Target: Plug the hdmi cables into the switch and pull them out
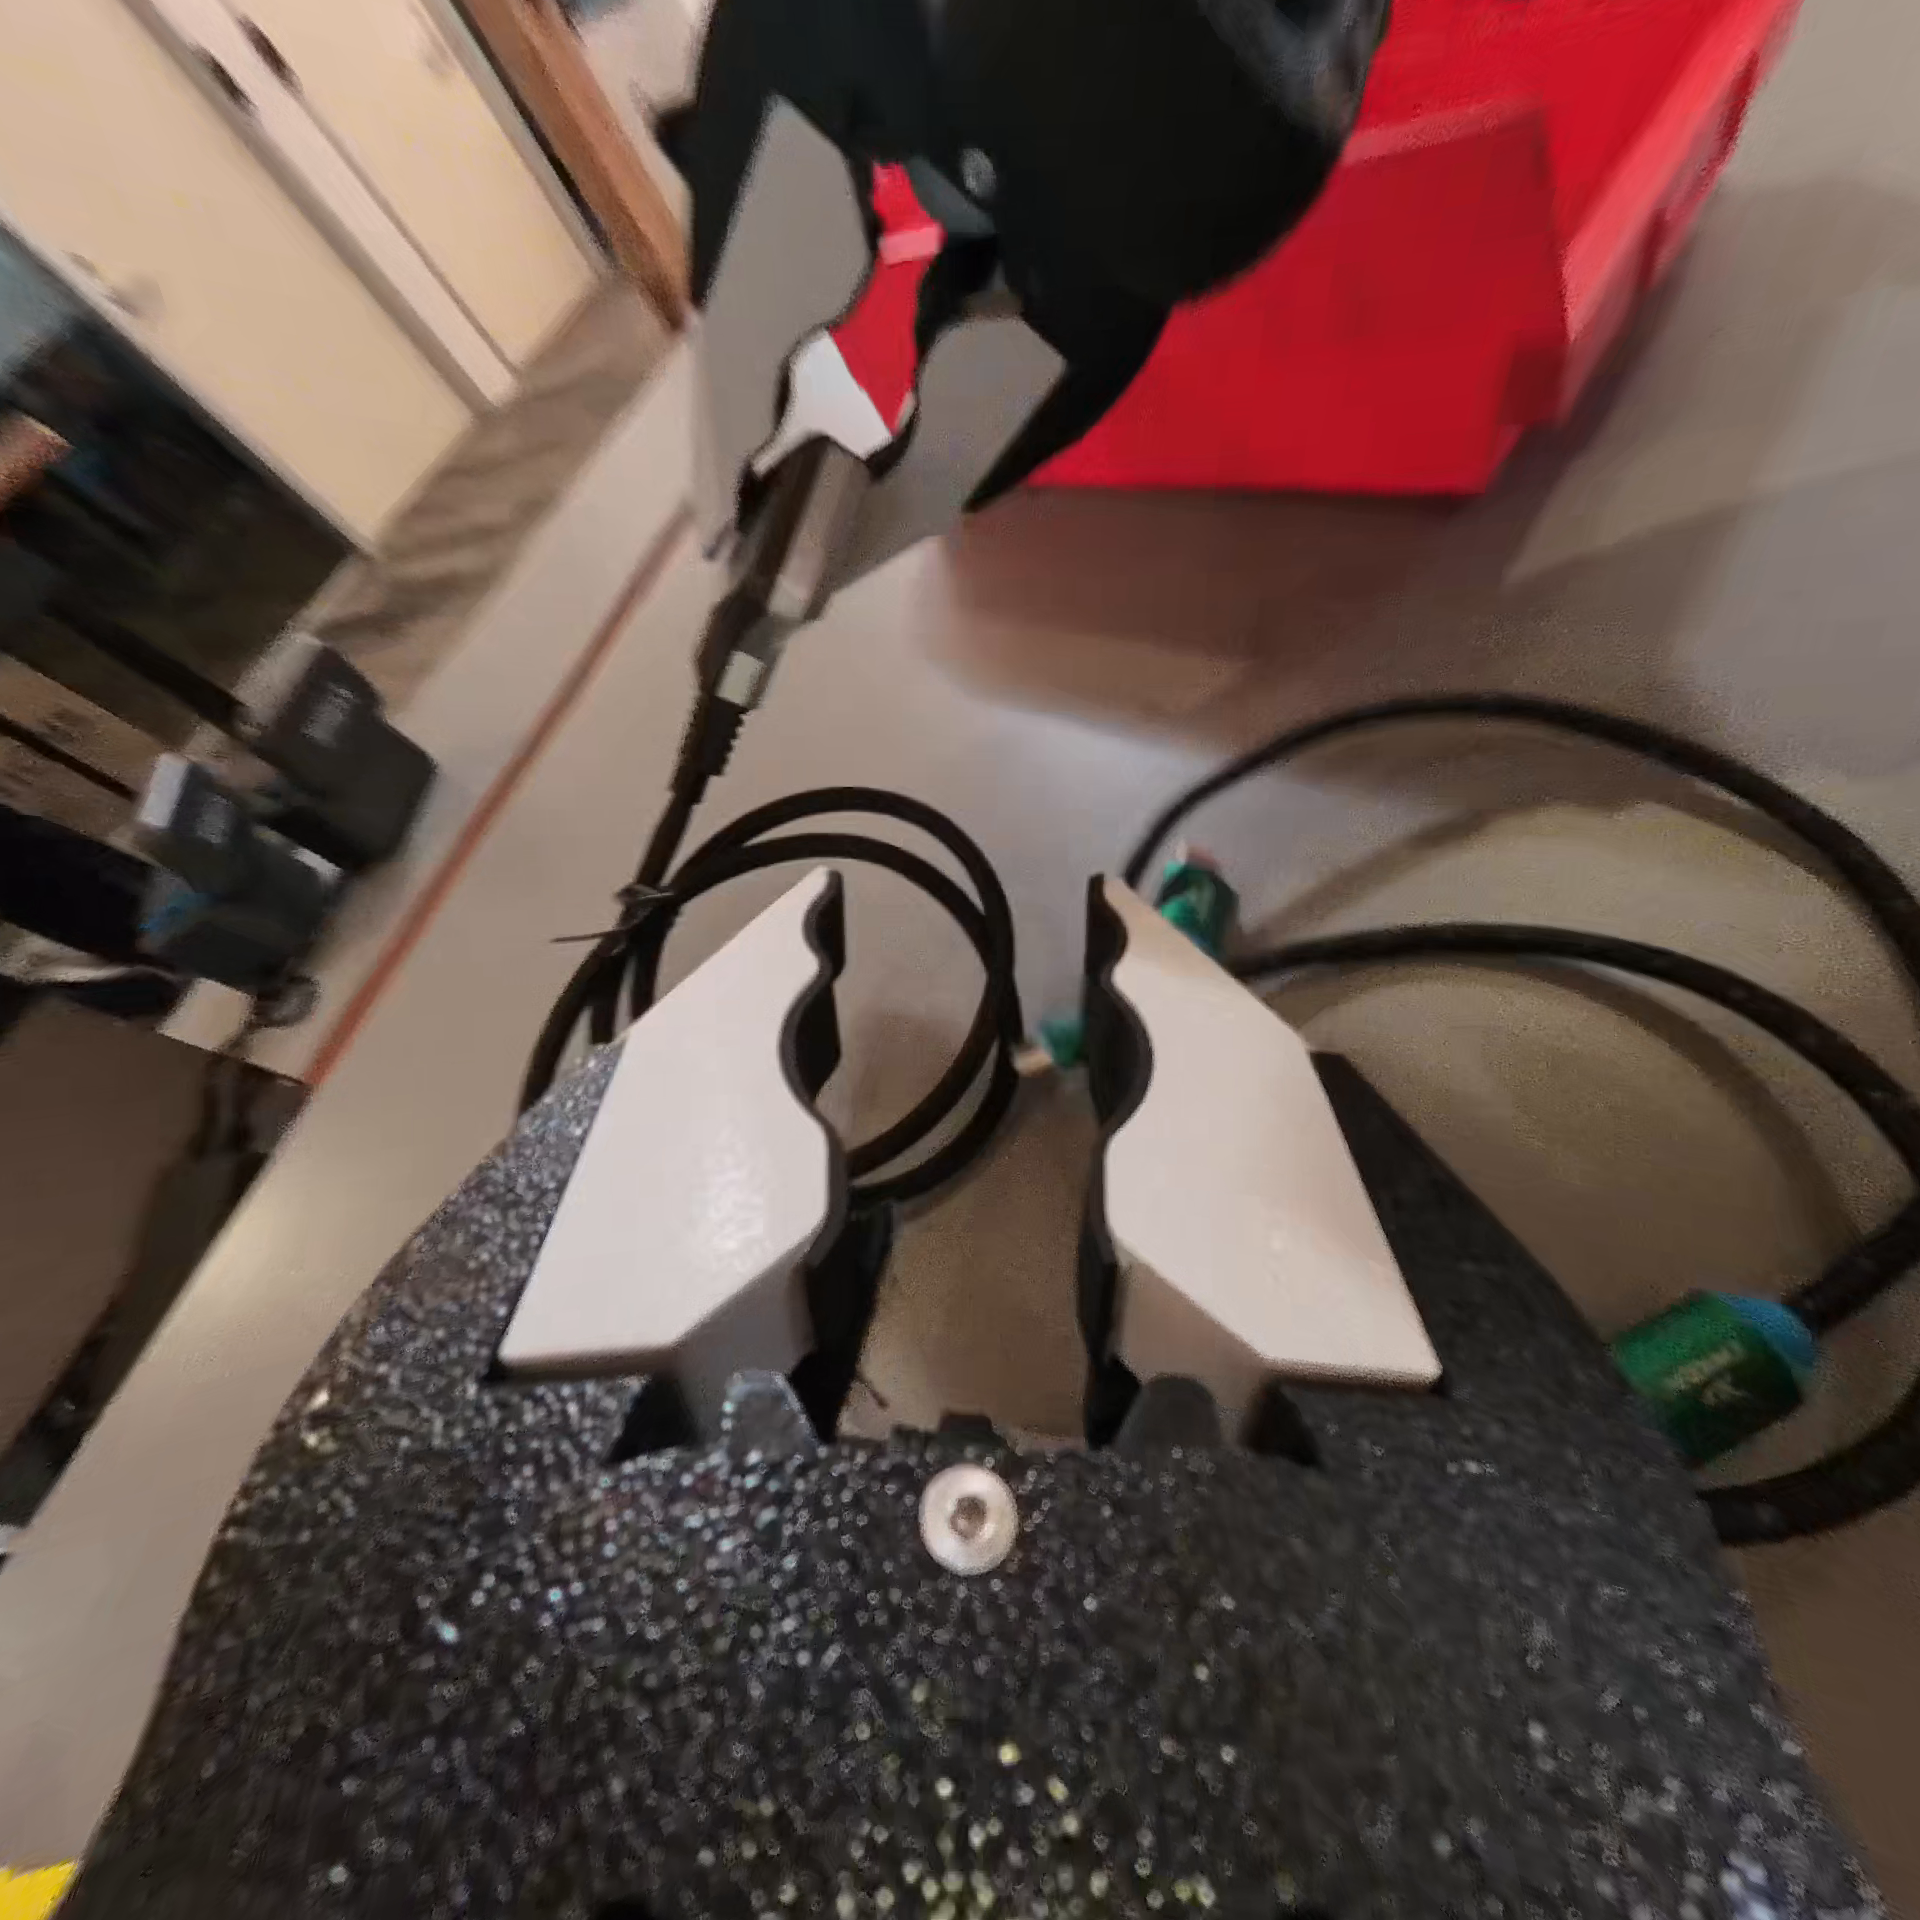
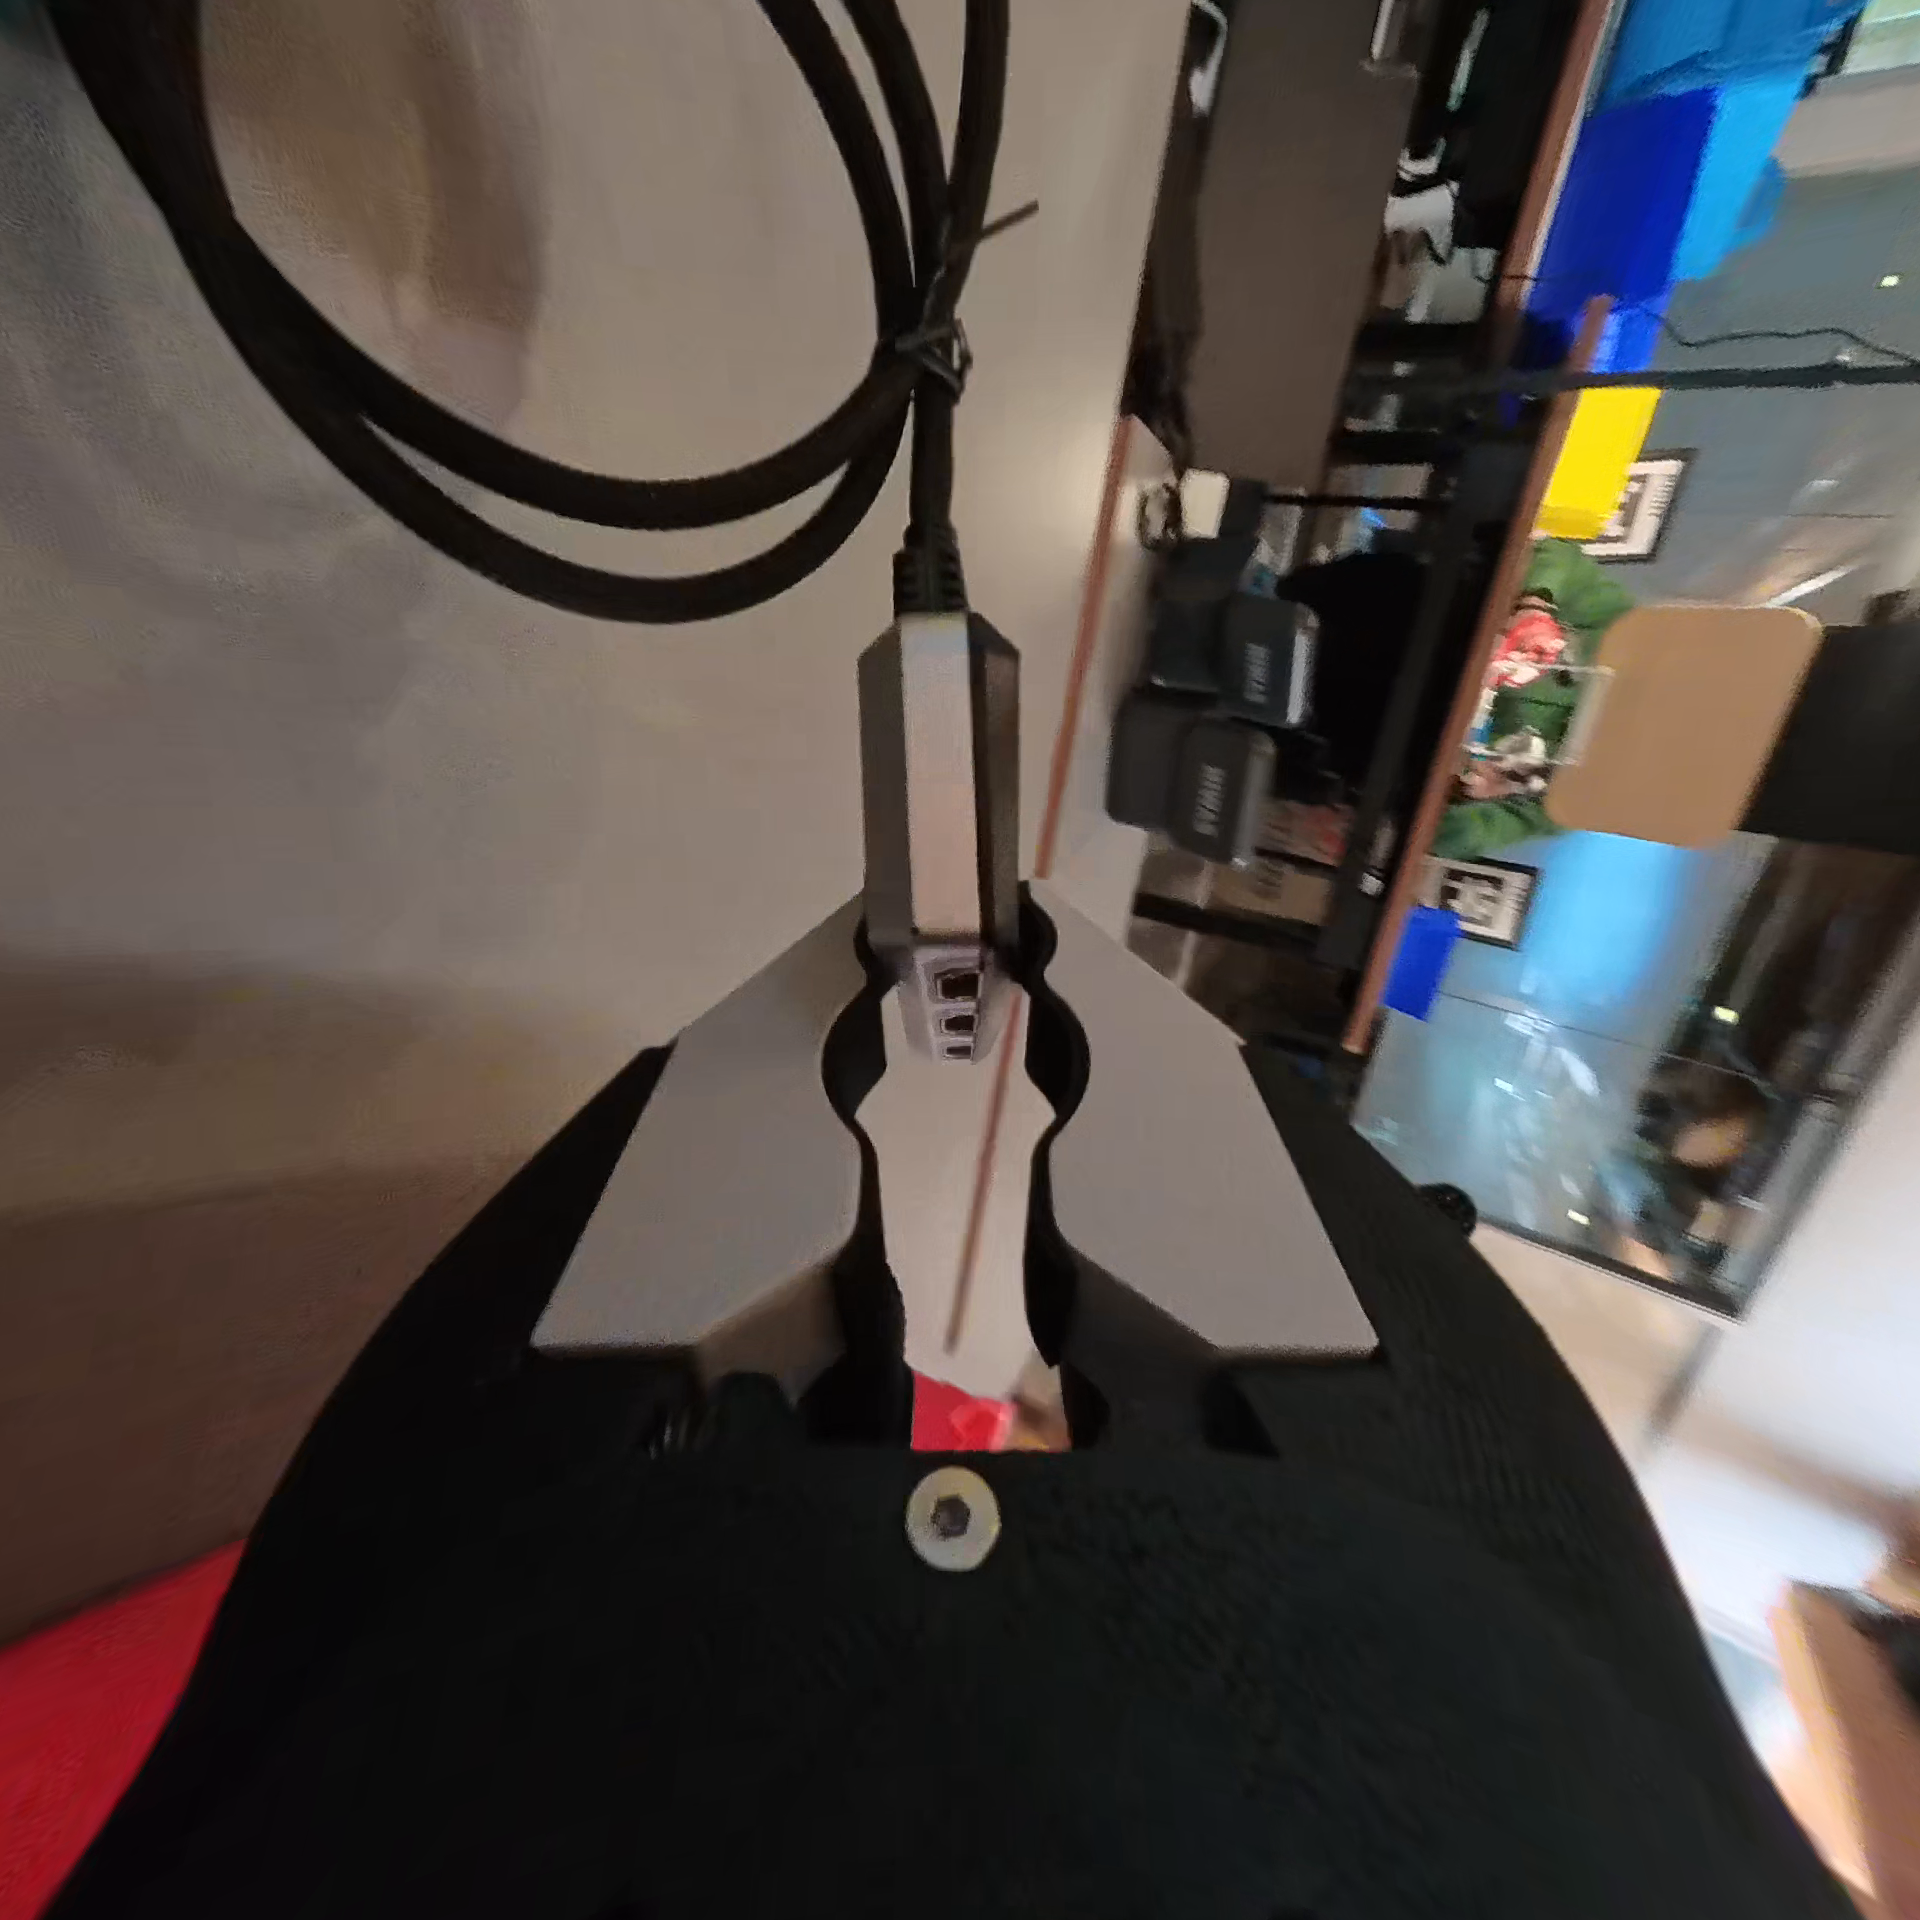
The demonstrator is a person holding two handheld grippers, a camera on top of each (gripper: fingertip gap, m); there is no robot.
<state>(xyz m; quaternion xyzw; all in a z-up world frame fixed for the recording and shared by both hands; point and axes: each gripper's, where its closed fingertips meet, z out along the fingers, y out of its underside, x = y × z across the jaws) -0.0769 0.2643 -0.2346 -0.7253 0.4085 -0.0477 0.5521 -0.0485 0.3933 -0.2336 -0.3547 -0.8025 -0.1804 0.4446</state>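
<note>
Right wrist view shows our right gripper (image 2: pixel 948 940) clamped on the grey switch (image 2: pixel 940 779), whose empty ports face the camera; its tied black lead (image 2: pixel 582 488) coils beyond it. From the left wrist view, our left gripper (image 1: pixel 961 914) gapes with nothing between its fingers. Right of the switch lie the hdmi cables (image 1: pixel 1621 997) with green plugs (image 1: pixel 1704 1382) on the beige table (image 1: pixel 1299 644), a red box (image 1: pixel 1455 343) behind.

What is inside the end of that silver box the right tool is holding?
The silver switch, pinched by the right tool, shows small empty ports in its end face; no plug sits in them. The lowest port is too small to identify.
</note>
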